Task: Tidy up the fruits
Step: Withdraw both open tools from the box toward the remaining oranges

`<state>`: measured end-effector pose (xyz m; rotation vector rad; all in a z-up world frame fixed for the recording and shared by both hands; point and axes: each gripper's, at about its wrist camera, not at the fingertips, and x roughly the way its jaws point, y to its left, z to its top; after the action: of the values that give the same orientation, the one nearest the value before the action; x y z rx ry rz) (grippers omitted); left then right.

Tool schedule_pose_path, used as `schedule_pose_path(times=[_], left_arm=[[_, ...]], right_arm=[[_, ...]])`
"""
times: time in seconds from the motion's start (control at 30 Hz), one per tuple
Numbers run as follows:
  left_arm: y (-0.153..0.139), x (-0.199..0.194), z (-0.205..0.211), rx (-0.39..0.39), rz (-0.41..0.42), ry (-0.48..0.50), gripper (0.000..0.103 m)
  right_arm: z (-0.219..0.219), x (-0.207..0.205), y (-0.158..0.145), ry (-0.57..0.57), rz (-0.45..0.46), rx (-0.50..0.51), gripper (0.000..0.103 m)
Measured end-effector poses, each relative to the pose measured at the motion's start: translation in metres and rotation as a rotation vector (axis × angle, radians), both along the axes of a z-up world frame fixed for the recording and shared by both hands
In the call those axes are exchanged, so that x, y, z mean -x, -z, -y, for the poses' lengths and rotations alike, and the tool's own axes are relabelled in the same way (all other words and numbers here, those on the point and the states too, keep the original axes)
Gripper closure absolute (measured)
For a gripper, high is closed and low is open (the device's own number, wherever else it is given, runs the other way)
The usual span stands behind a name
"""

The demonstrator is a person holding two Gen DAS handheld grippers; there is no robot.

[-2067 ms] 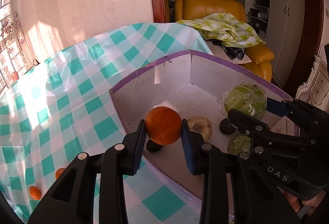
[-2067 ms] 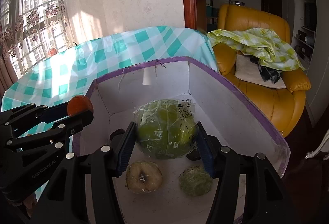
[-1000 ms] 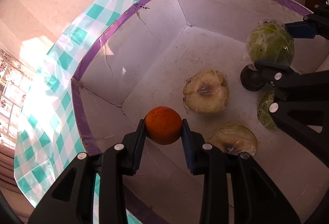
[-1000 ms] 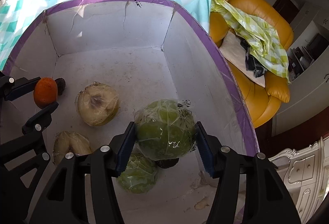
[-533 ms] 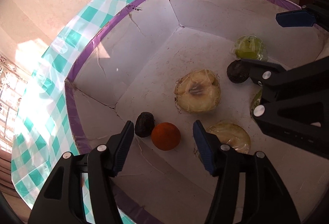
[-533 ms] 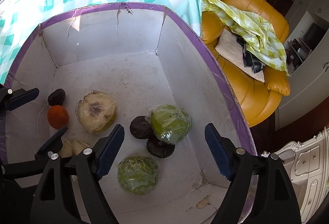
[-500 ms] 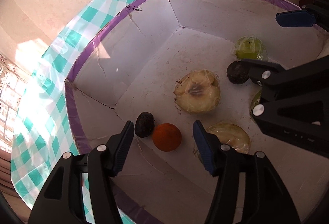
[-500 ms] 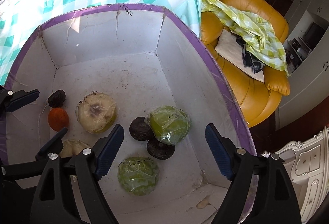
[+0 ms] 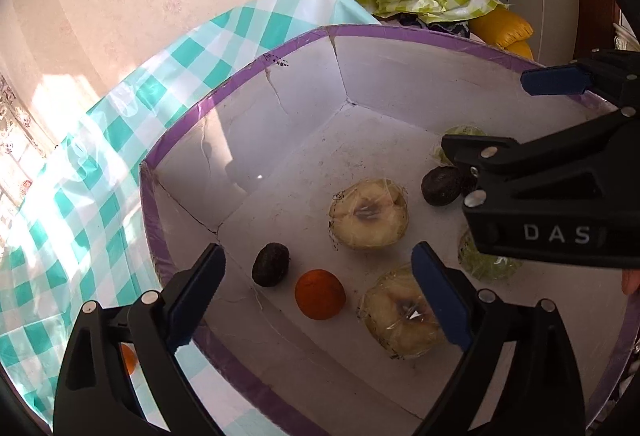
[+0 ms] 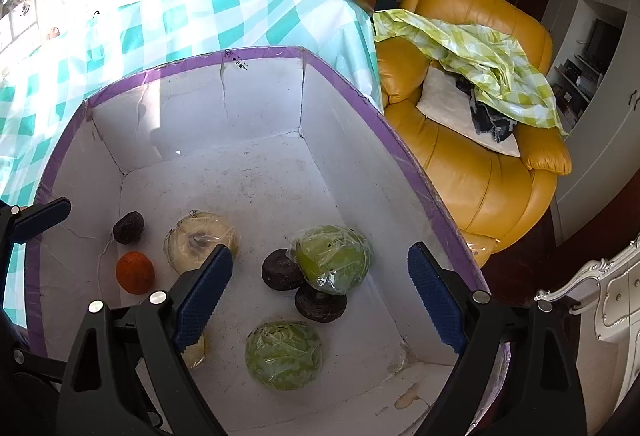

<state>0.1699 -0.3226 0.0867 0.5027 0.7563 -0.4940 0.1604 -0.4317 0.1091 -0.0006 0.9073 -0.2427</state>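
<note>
A white box with a purple rim point(image 9: 240, 74) point(image 10: 256, 54) holds the fruit. An orange point(image 9: 319, 293) point(image 10: 135, 272) lies on its floor beside a dark avocado point(image 9: 271, 264) point(image 10: 128, 227). Two wrapped pale halves point(image 9: 369, 214) point(image 9: 402, 316) lie near it. A wrapped green fruit point(image 10: 332, 258) rests against two dark fruits point(image 10: 282, 270) point(image 10: 320, 302); another wrapped green one point(image 10: 283, 354) lies nearer. My left gripper point(image 9: 318, 292) is open and empty above the orange. My right gripper point(image 10: 316, 296) is open and empty above the green fruit.
The box stands on a teal checked tablecloth point(image 9: 100, 172) point(image 10: 168, 20). Another orange point(image 9: 129, 359) lies on the cloth outside the box, behind my left finger. A yellow armchair point(image 10: 472, 156) with a green checked cloth point(image 10: 472, 52) stands to the right of the table.
Both grippers let go of their fruit in the box: the orange from the left, the wrapped green fruit from the right. Since then both have lifted and tilted up, open.
</note>
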Motion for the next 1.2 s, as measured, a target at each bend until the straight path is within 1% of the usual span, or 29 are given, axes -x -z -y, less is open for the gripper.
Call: schedule_pose_path(times=[0.07, 0.13, 0.17, 0.23, 0.37, 0.5, 0.53, 0.57, 0.63, 0.67, 0.73, 0.8, 0.83, 0.93, 1.03, 1.1, 1.2], left_arm=[[-0.008, -0.002, -0.009, 0.062, -0.013, -0.014, 0.006], [-0.017, -0.002, -0.018, 0.113, -0.003, -0.048, 0.005], [-0.022, -0.003, -0.022, 0.125, 0.017, -0.074, 0.003], [-0.032, -0.001, -0.032, 0.158, 0.066, -0.125, 0.002], [-0.052, -0.005, -0.059, 0.246, 0.101, -0.222, 0.002], [-0.069, -0.005, -0.087, 0.298, 0.162, -0.306, 0.002], [-0.072, -0.004, -0.094, 0.315, 0.188, -0.318, 0.002], [-0.075, -0.001, -0.100, 0.332, 0.231, -0.326, 0.002], [-0.078, 0.005, -0.108, 0.325, 0.324, -0.360, 0.002], [-0.079, 0.006, -0.111, 0.323, 0.338, -0.362, 0.002], [-0.080, 0.004, -0.120, 0.339, 0.320, -0.342, 0.002], [-0.079, 0.004, -0.130, 0.381, 0.304, -0.334, 0.002], [-0.079, 0.003, -0.135, 0.395, 0.292, -0.340, 0.002], [-0.075, -0.002, -0.151, 0.423, 0.259, -0.372, 0.002], [-0.070, -0.004, -0.171, 0.444, 0.264, -0.419, 0.002], [-0.068, -0.004, -0.185, 0.450, 0.273, -0.437, 0.002], [-0.064, -0.004, -0.207, 0.459, 0.287, -0.481, 0.002]], right_arm=[[0.002, 0.004, -0.005, 0.010, 0.030, -0.016, 0.017], [0.004, 0.006, -0.009, 0.013, 0.058, -0.034, 0.017], [0.005, 0.007, -0.012, 0.017, 0.070, -0.046, 0.017], [0.008, 0.011, -0.017, 0.032, 0.091, -0.071, 0.017], [0.012, 0.018, -0.032, 0.106, 0.154, -0.025, 0.017], [0.012, 0.024, -0.049, 0.177, 0.205, 0.008, 0.017], [0.010, 0.027, -0.053, 0.192, 0.228, 0.015, 0.017], [0.007, 0.030, -0.058, 0.206, 0.252, 0.018, 0.017], [0.004, 0.031, -0.063, 0.230, 0.263, 0.014, 0.016], [0.002, 0.031, -0.065, 0.227, 0.258, 0.008, 0.016], [-0.004, 0.029, -0.067, 0.211, 0.258, 0.009, 0.016], [-0.013, 0.030, -0.069, 0.194, 0.282, 0.021, 0.016], [-0.019, 0.032, -0.069, 0.163, 0.298, 0.013, 0.016], [-0.031, 0.038, -0.071, 0.066, 0.355, -0.079, 0.016], [-0.041, 0.045, -0.075, 0.012, 0.415, -0.153, 0.016], [-0.053, 0.047, -0.078, -0.012, 0.436, -0.169, 0.016], [-0.073, 0.049, -0.082, -0.056, 0.462, -0.162, 0.016]])
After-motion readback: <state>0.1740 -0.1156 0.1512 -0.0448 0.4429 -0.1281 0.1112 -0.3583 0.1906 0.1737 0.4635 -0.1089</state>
